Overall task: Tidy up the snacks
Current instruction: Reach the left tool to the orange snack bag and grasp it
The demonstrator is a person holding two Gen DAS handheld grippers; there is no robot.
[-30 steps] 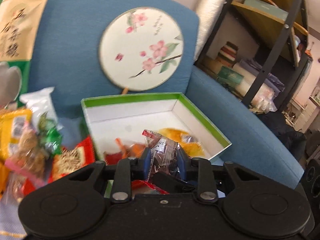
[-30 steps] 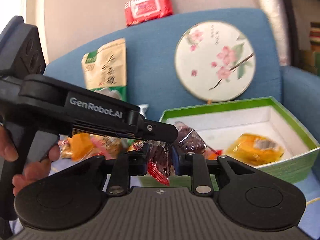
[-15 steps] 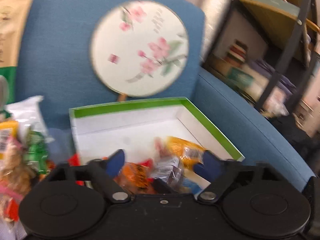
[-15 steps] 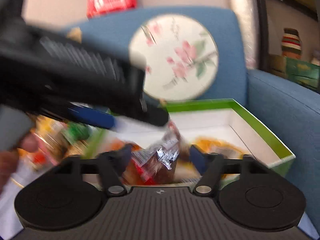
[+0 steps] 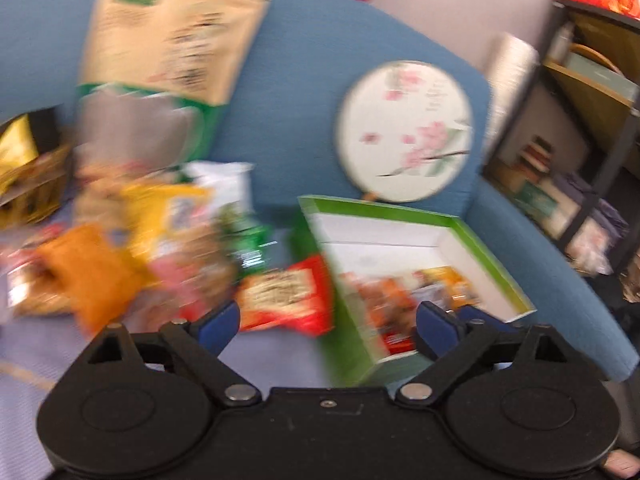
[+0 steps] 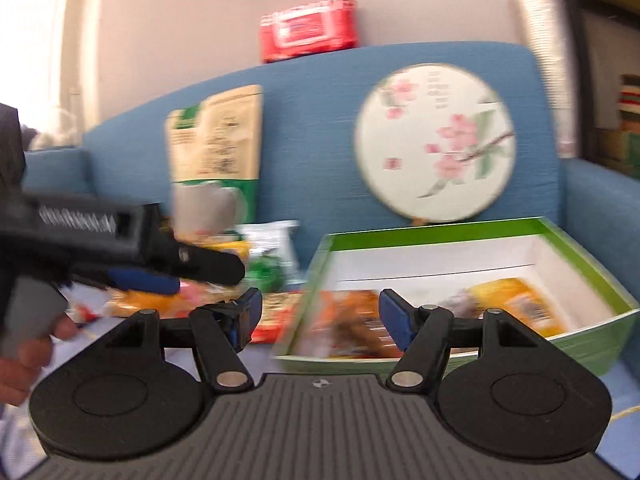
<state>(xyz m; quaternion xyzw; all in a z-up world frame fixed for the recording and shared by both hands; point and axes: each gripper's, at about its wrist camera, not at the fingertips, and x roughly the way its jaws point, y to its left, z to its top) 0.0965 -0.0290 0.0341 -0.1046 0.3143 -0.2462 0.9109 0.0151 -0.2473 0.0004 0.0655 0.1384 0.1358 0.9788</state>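
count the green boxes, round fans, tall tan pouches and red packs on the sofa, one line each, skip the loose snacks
green box: 1
round fan: 1
tall tan pouch: 1
red pack: 1
total: 4

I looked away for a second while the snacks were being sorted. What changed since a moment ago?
Both grippers let go: the left gripper and the right gripper each pinched a wrapped snack a second ago; their jaws have just been opening and now stand wide with nothing between them. The left view swung toward the loose snack pile. The green box and round fan stayed put.
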